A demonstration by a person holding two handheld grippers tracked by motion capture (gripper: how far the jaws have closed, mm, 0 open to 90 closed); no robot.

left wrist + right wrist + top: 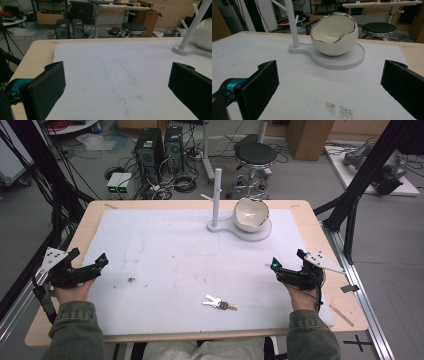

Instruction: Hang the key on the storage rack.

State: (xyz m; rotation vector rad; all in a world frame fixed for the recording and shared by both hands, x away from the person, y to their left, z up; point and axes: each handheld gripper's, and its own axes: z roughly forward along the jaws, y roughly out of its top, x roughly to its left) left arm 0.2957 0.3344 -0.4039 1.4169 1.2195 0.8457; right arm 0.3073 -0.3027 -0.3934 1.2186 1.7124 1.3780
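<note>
A bunch of silver keys [220, 303] lies on the white mat [175, 250] near the front edge, midway between my hands. At the back stands a white stand [216, 190] with short pegs, its flat round base [352, 60] carrying a white eggshell-shaped bowl [251, 214] with a silver rim. In the right gripper view the bowl [334, 37] is straight ahead, tilted open toward me. My left gripper [92, 265] rests open at the mat's left edge, its jaws wide apart with nothing between them [117, 75]. My right gripper [287, 261] is open at the right edge, also holding nothing [329, 72].
A small dark smudge [131, 280] marks the mat left of centre. Bare wooden table [320, 235] borders the mat. Beyond the far edge are a black stool [255, 155], computer towers [157, 150] and tangled cables. A black frame post [360, 185] rises at the right.
</note>
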